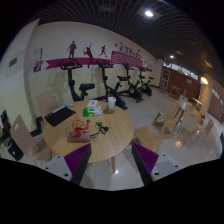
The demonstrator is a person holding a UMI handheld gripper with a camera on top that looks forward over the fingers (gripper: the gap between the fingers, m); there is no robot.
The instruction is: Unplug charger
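A round wooden table stands ahead of me in a gym room. On it lie a dark flat laptop-like thing, a white and green item, and a dark cluster of cable and plug parts with something small and red next to it. I cannot make out the charger by itself at this distance. My gripper is open and empty, with its purple pads wide apart. It hovers well short of the table, above the floor at the table's near edge.
Light wooden chairs stand around the table, one on the left and one on the right. Exercise bikes line the far wall under a purple strip with figures. More tables and chairs stand off to the right.
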